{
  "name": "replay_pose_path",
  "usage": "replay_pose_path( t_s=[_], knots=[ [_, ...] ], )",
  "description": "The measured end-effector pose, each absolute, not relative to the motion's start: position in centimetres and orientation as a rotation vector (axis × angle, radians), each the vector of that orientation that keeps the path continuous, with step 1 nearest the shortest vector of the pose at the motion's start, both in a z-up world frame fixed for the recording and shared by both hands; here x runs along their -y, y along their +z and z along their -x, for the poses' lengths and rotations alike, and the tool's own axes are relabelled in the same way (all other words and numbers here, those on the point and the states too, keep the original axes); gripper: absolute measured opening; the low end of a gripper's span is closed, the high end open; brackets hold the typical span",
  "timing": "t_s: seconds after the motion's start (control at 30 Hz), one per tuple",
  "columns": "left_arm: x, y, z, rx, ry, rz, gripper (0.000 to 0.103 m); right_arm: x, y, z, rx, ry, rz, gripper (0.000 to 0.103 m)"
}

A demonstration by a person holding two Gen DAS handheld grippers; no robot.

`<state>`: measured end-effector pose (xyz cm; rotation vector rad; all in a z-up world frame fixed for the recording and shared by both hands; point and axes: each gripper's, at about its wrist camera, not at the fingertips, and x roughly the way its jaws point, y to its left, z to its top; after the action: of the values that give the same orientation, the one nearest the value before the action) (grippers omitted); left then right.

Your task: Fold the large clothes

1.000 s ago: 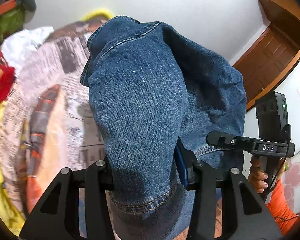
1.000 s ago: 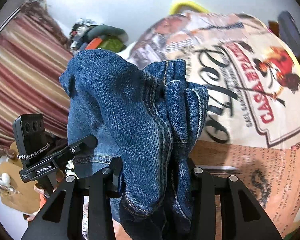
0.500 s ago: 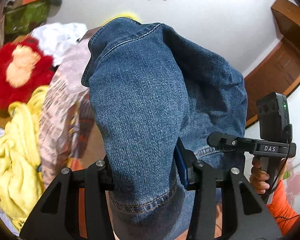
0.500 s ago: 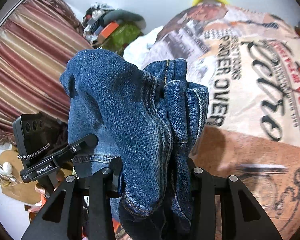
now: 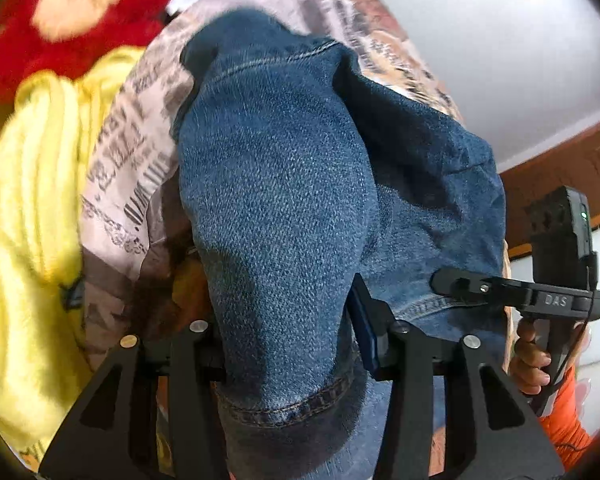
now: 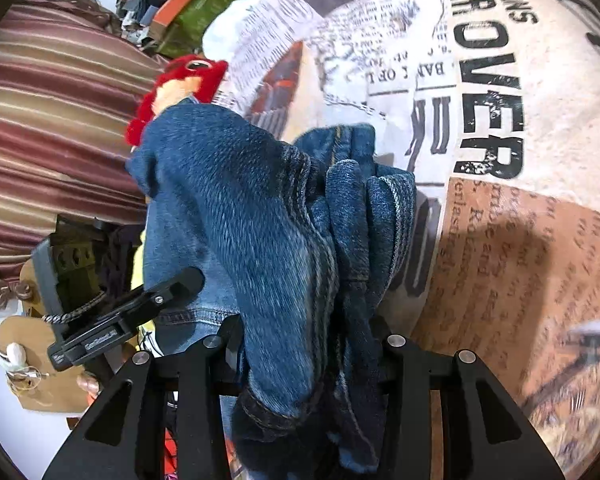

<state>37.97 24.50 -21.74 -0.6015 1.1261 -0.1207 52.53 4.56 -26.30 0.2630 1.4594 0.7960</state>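
Observation:
A pair of blue denim jeans point(image 5: 284, 200) hangs bunched between both grippers, above a bed with a newspaper-print cover point(image 6: 492, 120). My left gripper point(image 5: 288, 356) is shut on a hemmed end of the jeans, which drape forward over its fingers and hide the tips. My right gripper point(image 6: 308, 356) is shut on a thick bunch of the jeans point(image 6: 260, 232). Each gripper shows in the other's view, the right one on the right side of the left wrist view point(image 5: 540, 300) and the left one at the left of the right wrist view point(image 6: 112, 320).
A yellow garment point(image 5: 28, 240) and a red plush toy point(image 5: 60, 20) lie to the left on the bed; the toy also shows in the right wrist view point(image 6: 180, 88). A striped curtain point(image 6: 48, 120) hangs at left. A pile of bags point(image 6: 180, 4) sits at the back.
Both grippers have tipped down toward the bed with the jeans still held. The bed cover and the yellow garment now fill more of the views; the grips are unchanged.

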Motion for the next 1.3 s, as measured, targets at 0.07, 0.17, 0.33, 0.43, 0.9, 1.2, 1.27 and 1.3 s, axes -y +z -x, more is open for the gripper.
replay_pose_path(
  t_s=[0.07,0.17,0.33,0.43,0.9,1.2,1.27,1.3],
  knots=[
    [-25.0,-23.1,-38.5,-1.133,-0.106,0.623,0.053,-4.8,-27.3,-53.3,-1.465,0.79,-0.257,0.038],
    [-25.5,-24.6,-39.2,-1.127,-0.078,0.614,0.064,-4.8,-28.9,-54.2,-1.463,0.796,-0.247,0.044],
    [-25.8,-24.8,-38.6,-1.112,-0.047,0.604,0.068,-3.5,-29.5,-54.8,-1.449,0.835,-0.238,0.052],
    [-25.3,-23.3,-37.9,-1.097,0.026,0.478,0.068,-1.8,-27.8,-54.2,-1.399,0.798,-0.155,0.058],
    [-18.9,-19.7,-34.0,-0.996,0.028,0.183,0.068,-3.5,-20.1,-47.2,-1.095,0.789,0.108,0.076],
    [-16.8,-21.8,-31.0,-1.01,0.118,0.021,0.079,-0.2,-26.7,-49.7,-1.316,0.782,-0.014,0.083],
    [-17.6,-22.0,-30.1,-1.022,0.118,0.067,0.08,1.0,-26.5,-49.2,-1.301,0.766,0.004,0.083],
    [-18.0,-22.0,-29.7,-1.023,0.118,0.095,0.081,1.5,-26.2,-48.8,-1.281,0.759,0.028,0.083]
  ],
)
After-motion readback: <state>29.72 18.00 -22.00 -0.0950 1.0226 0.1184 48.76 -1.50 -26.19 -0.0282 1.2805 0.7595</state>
